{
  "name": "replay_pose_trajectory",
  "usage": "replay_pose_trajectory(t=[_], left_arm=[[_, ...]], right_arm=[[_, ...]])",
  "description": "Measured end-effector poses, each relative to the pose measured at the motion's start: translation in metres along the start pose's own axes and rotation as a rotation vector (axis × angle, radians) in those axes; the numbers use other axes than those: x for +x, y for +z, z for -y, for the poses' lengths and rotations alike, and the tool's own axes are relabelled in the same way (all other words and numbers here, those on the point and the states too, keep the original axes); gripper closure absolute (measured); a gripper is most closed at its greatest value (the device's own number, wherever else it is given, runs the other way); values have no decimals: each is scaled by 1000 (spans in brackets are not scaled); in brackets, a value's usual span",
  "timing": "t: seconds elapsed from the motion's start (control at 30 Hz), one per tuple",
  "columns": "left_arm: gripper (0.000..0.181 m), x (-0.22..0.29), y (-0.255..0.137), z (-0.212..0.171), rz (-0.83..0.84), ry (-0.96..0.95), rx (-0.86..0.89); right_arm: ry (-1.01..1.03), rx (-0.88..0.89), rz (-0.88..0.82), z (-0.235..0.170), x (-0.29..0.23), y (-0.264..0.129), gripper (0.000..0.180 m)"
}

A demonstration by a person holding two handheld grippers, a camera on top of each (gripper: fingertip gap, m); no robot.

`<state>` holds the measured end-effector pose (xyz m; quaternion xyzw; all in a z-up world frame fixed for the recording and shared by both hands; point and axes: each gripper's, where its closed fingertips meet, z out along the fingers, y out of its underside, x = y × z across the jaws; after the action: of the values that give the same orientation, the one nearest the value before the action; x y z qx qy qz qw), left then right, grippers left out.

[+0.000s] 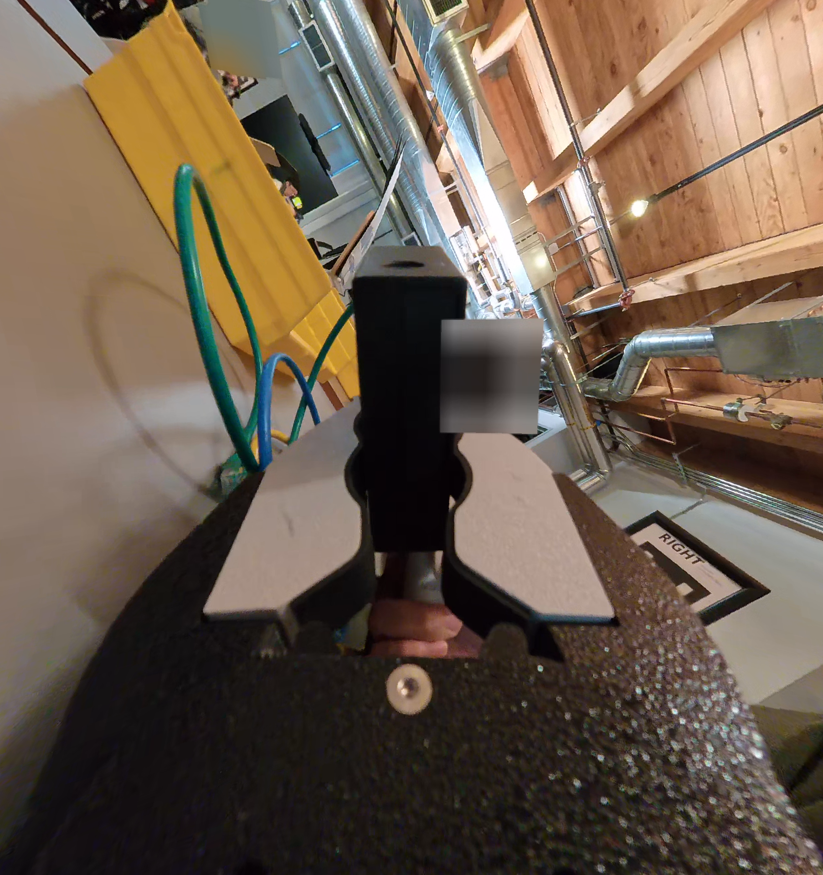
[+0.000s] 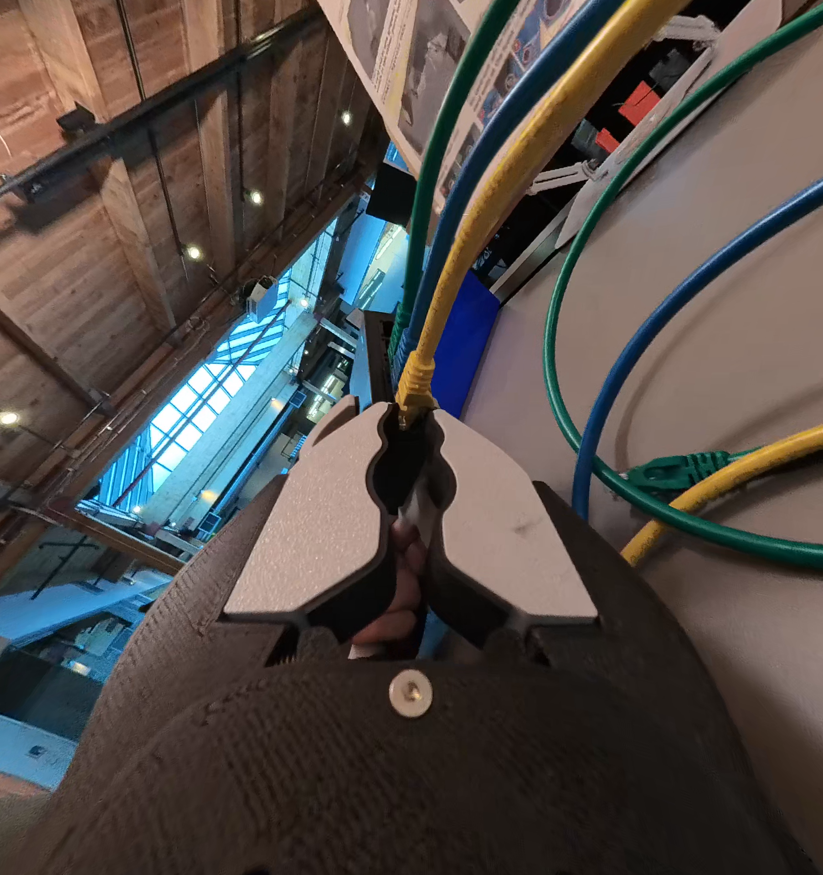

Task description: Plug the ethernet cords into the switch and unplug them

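The left tongs (image 1: 407, 473) are clamped on the switch (image 1: 407, 379), a long black box that runs straight out from between the fingers, its far end pointing away from the camera and its long axis in line with the tongs. It is held up off the pale surface (image 1: 45, 331) rather than lying flat on it.

The right tongs (image 2: 412, 426) are nearly closed on the yellow plug (image 2: 416, 383), pinching it at its tip end right at the port face of the switch. The yellow cord (image 2: 509, 180) rises away from the plug in line with the tongs, beside a blue cord (image 2: 466, 189) and a green cord (image 2: 424, 189) that look seated in neighbouring ports. I cannot tell whether the yellow plug is fully home or half out.

To do this step well, I'd say the left side should hold the box dead steady while the right moves the plug only along the port's axis, without twisting. If it is coming out, the latch tab needs squeezing first. A loose green plug (image 2: 670, 468) lies on the surface, well apart.
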<state>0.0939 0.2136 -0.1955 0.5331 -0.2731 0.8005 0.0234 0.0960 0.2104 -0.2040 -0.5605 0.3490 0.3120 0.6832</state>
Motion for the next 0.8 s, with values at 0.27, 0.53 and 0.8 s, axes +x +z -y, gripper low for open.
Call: replay_pose_trajectory(t=[0.27, 0.53, 0.8], left_arm=[[152, 4, 2, 1, 28, 75, 10], [151, 10, 3, -2, -11, 105, -40], [151, 8, -1, 0, -31, 38, -46]], right_arm=[[-53, -27, 17, 4, -5, 0, 172], [-16, -8, 83, 11, -11, 3, 172], [13, 28, 63, 8, -9, 5, 170]])
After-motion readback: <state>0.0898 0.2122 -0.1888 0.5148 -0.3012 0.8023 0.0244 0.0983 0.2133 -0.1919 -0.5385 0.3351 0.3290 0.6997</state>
